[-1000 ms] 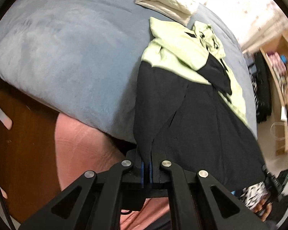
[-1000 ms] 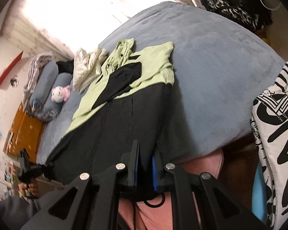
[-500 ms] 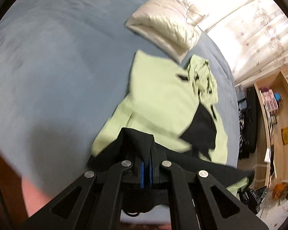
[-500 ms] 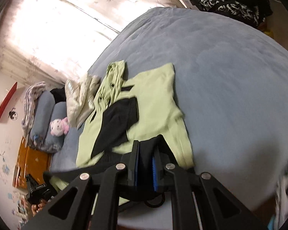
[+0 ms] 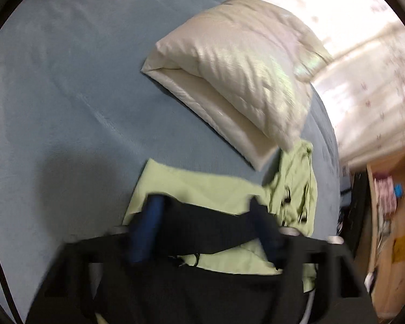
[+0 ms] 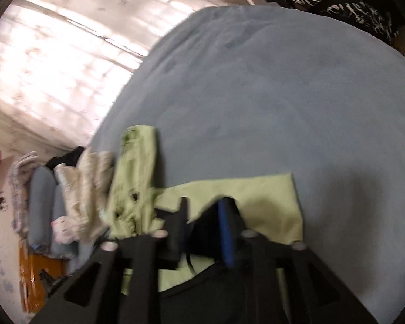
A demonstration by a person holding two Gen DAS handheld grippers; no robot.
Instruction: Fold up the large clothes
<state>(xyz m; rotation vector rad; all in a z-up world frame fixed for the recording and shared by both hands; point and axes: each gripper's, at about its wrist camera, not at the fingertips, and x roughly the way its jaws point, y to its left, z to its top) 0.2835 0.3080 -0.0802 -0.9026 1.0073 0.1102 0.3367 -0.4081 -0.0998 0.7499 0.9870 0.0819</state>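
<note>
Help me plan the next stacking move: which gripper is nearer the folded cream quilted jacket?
Left. The left gripper sits just below the cream quilted jacket. The right gripper has the green hood between it and that jacket.

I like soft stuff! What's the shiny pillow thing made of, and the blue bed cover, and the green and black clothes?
The cream pillow thing looks like glossy, satin-like quilted fabric: it gleams and shows stitched ridges. The blue bed cover looks like plush fleece or velvet: matte, with brushed marks. The green and black garment looks like thin, matte woven cloth, perhaps cotton; blur leaves that unsure.
</note>
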